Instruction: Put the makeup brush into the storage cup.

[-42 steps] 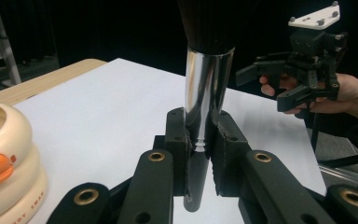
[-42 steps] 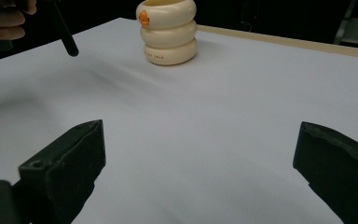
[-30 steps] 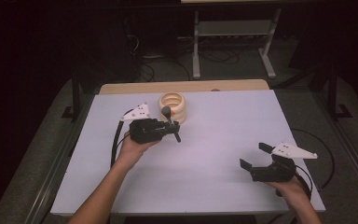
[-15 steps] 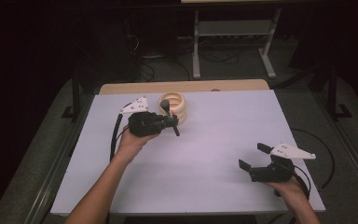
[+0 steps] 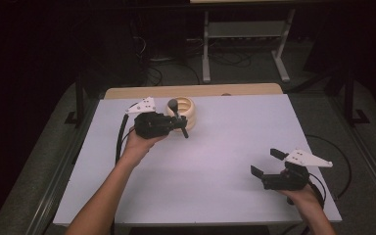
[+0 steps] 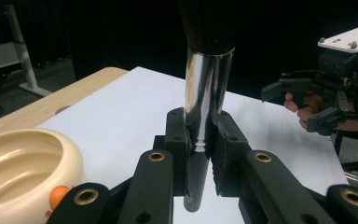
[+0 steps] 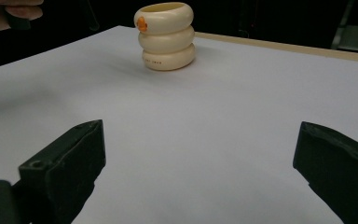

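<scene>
My left gripper (image 5: 181, 125) is shut on a makeup brush (image 5: 176, 113) with a silver ferrule and a dark bristle head. In the left gripper view the brush (image 6: 208, 93) stands upright, with the gripper (image 6: 200, 126) clamped low on the ferrule. A cream ribbed holder (image 5: 191, 110) with an orange dot stands at the back of the table, just beyond the brush. The holder (image 6: 23, 168) is open-topped, and the brush sits beside its rim. My right gripper (image 5: 266, 162) rests near the front right, open and holding nothing. The holder (image 7: 167, 35) shows far ahead between the right gripper's (image 7: 200, 154) jaws.
The white table top (image 5: 215, 147) has a wooden strip (image 5: 191, 90) along its far edge. A metal stand (image 5: 245, 44) and cables lie on the dark floor beyond. The right gripper (image 6: 326, 98) and its hand appear across the table in the left gripper view.
My left gripper has carried the brush farther back, up to the cream holder. The right gripper has barely moved.
</scene>
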{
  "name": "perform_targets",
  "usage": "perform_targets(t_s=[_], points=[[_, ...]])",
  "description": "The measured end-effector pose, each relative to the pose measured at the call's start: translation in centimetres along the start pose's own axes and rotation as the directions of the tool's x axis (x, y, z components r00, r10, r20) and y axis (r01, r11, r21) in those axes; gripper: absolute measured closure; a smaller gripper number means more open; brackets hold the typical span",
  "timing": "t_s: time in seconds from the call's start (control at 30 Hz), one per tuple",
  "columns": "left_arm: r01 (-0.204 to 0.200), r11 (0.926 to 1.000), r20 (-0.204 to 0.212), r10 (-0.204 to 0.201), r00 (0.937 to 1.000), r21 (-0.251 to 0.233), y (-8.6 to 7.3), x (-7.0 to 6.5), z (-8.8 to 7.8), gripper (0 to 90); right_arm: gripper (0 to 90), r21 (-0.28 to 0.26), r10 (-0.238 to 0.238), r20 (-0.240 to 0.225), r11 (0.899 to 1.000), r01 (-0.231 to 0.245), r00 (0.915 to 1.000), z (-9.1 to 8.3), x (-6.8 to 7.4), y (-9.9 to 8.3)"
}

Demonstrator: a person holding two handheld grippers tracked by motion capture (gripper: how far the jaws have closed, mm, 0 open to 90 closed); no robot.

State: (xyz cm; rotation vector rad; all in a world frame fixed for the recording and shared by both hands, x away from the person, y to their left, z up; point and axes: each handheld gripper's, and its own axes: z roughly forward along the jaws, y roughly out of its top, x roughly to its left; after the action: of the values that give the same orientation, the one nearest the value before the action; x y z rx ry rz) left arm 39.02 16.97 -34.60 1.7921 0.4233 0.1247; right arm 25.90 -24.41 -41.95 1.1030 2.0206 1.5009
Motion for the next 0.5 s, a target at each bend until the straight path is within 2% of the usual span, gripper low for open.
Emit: perform_targets(t_s=[0.5], points=[[0.011,0.9999,-0.025,-0.012,0.9996,-0.012,0.5,1.6,0.0,78.4,1.8,-0.003,0.008,0.0,1.0,-0.008,1.0,0.0,0.1,0.0]])
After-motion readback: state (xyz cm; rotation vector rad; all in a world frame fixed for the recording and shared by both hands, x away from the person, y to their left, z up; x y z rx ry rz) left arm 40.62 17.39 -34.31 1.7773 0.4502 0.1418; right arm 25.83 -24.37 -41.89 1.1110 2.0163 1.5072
